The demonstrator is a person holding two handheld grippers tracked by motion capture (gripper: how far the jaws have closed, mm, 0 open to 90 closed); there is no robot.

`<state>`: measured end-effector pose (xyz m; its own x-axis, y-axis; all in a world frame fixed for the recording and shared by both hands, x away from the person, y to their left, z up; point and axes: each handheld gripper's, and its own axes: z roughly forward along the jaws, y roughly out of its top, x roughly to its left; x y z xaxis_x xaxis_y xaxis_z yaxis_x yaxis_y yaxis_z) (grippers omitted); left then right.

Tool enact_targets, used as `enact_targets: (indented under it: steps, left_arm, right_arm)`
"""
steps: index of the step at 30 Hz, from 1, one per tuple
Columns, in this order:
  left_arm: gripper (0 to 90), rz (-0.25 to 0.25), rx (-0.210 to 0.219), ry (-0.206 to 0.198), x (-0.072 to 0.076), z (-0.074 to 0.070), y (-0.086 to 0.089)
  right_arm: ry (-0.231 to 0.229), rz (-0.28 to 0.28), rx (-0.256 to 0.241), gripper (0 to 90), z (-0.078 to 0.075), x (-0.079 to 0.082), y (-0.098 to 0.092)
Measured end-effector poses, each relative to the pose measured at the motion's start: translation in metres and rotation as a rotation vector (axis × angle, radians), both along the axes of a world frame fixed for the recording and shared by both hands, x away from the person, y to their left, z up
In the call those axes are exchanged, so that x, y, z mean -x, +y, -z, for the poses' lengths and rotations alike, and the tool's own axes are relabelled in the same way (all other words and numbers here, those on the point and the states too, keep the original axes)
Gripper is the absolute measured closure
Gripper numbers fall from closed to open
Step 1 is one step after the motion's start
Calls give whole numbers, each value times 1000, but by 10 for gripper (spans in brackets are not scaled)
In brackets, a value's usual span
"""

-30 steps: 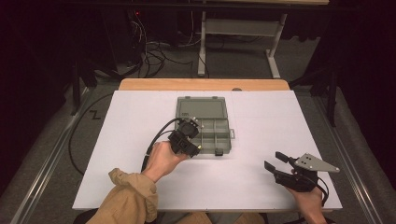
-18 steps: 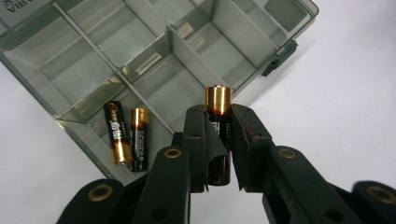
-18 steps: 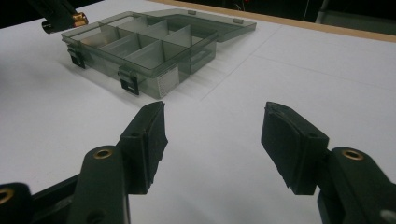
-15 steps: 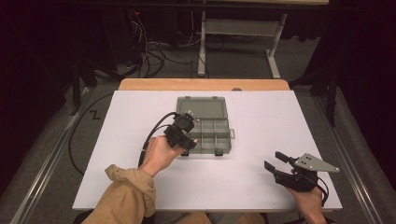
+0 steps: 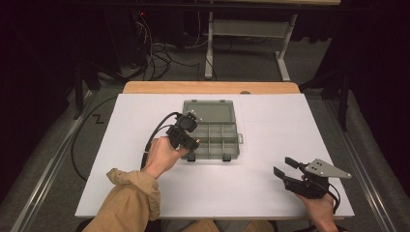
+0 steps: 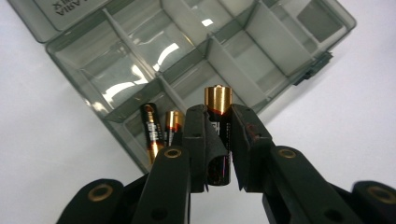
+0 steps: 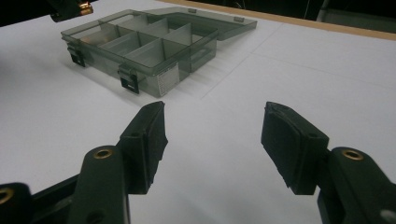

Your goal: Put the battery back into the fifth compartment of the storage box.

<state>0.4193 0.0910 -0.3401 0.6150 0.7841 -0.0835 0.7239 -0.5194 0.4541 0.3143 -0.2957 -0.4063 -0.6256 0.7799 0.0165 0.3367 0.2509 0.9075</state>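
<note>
The left gripper pinches a small rigid copper-topped black battery mid-body above the front-left corner of the smoky-grey plastic compartment box, beside 2 batteries. It looks smooth and could slip. The right gripper rests spread, empty.

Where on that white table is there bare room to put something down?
Plenty: the white table is bare between the grey box and the right gripper, and along its left edge. It is crowded only at the box's near left corner, where the left gripper holds a battery over two others.
</note>
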Motion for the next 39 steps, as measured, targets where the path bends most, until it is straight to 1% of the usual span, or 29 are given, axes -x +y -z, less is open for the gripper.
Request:
enact_targets:
  steps: [6,9,12,14,18,21,23,24,26,28,29,36,39]
  left_arm:
    - [762,-17,-9,1,-5,2,3]
    - [762,-33,-25,-2,-9,5,5]
    - [762,-49,-48,-4,-12,8,7]
    - [762,-56,-56,-1,-14,11,7]
    - [762,-72,-57,13,-19,15,10]
    - [761,-76,-60,25,-22,18,10]
    - [761,-77,-63,33,-23,20,9]
    - [761,-83,-60,32,-24,22,9]
    - [760,-87,-65,34,-25,23,8]
    - [760,-89,-83,32,-26,25,7]
    - [760,-91,-84,36,-27,26,6]
    - [756,-99,-81,57,-29,33,7]
    - [738,-89,-80,55,-29,34,8]
  right_arm:
    - [1,-5,1,418,0,0,1]
    - [8,-1,1,418,0,0,0]
    - [5,-3,2,418,0,0,0]
    - [5,-4,1,418,0,0,1]
    - [7,-3,3,418,1,-1,0]
    - [3,-3,-2,418,0,-1,0]
    - [4,-3,2,418,0,0,0]
    - [4,-4,2,418,0,0,0]
    - [1,-5,0,418,0,0,1]
    - [3,-8,2,418,0,0,0]
    - [4,-6,2,418,0,0,0]
    - [2,-7,0,418,0,-1,0]
    - [5,-7,-1,418,0,-1,-1]
